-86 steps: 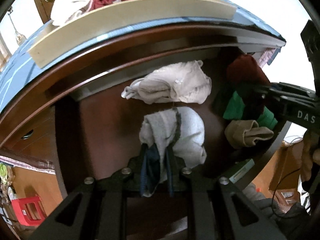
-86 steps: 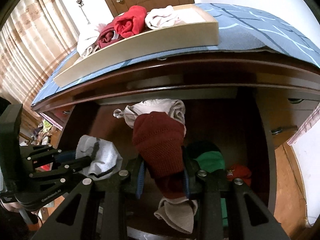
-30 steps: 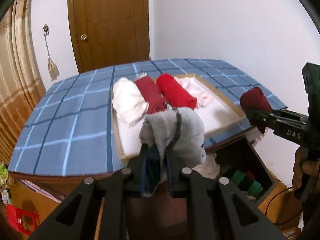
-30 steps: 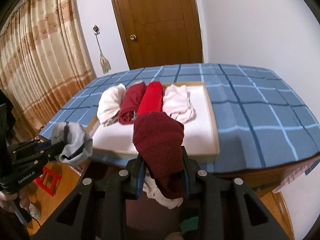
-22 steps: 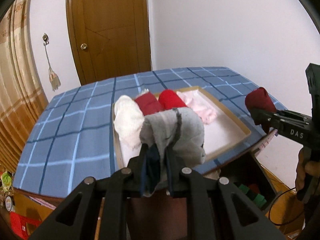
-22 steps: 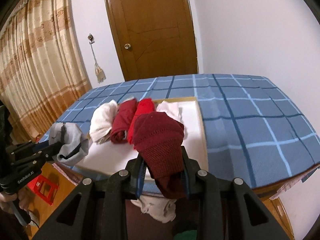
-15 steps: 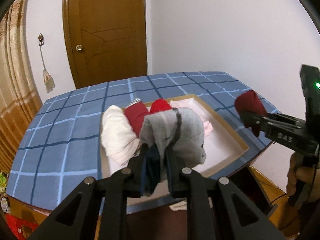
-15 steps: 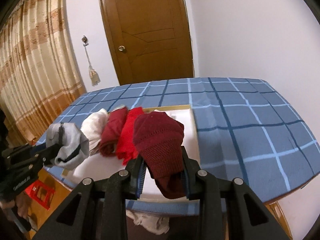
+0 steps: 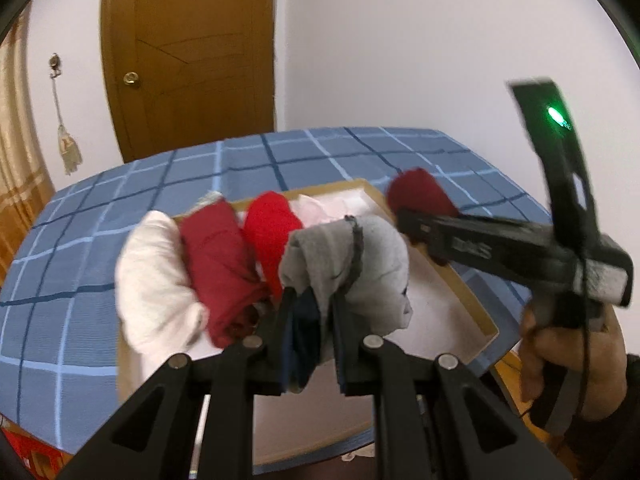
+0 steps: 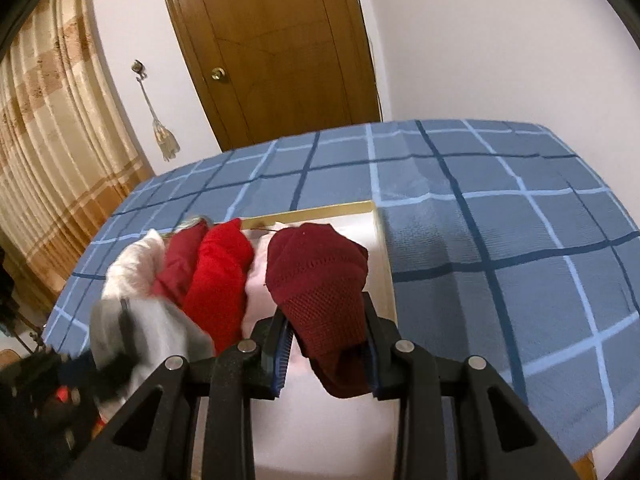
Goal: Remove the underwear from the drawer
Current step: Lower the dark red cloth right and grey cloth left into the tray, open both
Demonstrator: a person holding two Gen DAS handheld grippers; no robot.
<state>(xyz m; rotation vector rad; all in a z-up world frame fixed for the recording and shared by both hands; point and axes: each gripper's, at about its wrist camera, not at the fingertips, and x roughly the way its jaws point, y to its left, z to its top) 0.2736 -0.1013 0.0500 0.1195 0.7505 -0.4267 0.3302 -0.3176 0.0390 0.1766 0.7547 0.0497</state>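
The shallow wooden tray (image 9: 468, 292) on the blue checked cloth (image 10: 500, 208) holds, left to right, white (image 9: 154, 276), maroon (image 9: 218, 256), red (image 9: 268, 226) and pink rolls (image 9: 316, 208). Above it, the left gripper (image 9: 314, 312) pinches grey underwear (image 9: 360, 264); the right gripper (image 10: 326, 340) clamps maroon underwear (image 10: 320, 280). Its side lettering is blurred.

The pale pink folded garment (image 10: 256, 276) is mostly hidden behind the dark red knitted underwear (image 10: 320, 280). The left hand-held gripper (image 10: 60, 376) is just a motion-blurred smear at the frame's edge there.

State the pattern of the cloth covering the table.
Blue tablecloth checked with dark blue and pale lines; right wrist view shows it best.
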